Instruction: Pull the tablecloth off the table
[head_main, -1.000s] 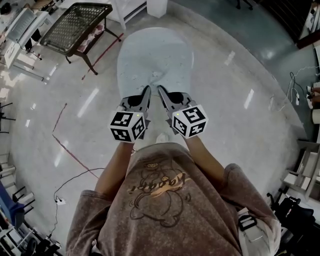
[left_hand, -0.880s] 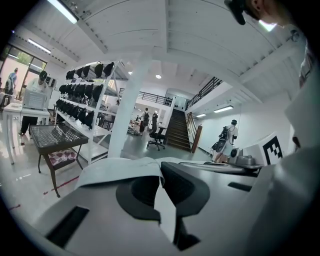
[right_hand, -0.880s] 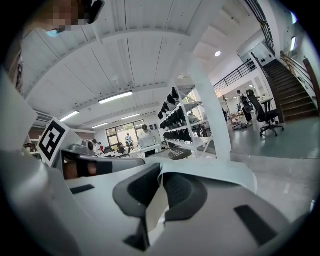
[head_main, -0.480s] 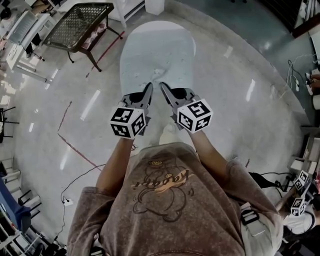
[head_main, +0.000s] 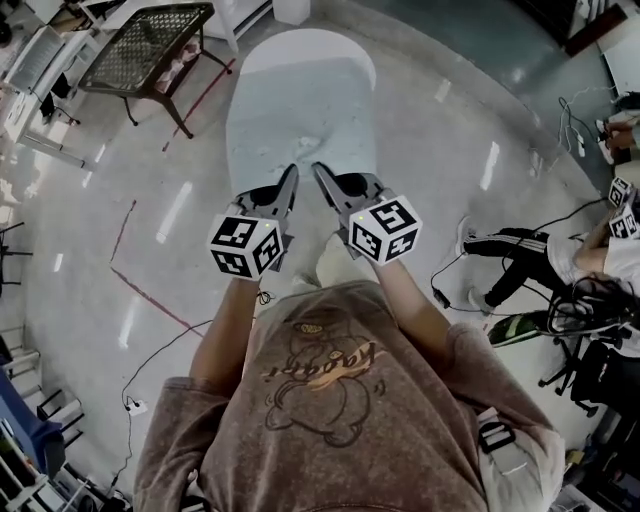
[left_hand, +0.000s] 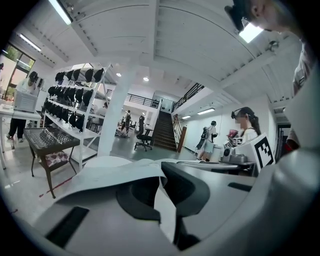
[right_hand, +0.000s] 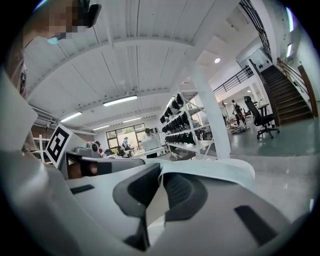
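Nearest me, the looping script on my shirt sits upside down and I can't read it surely. My left gripper and right gripper, side by side and equally near, are each clamped on the near edge of the tablecloth. Its long axis runs straight away from me, so I judge the pull comes back toward my body

Mesh-topped bench at upper left, red floor line (thin), seated person at right
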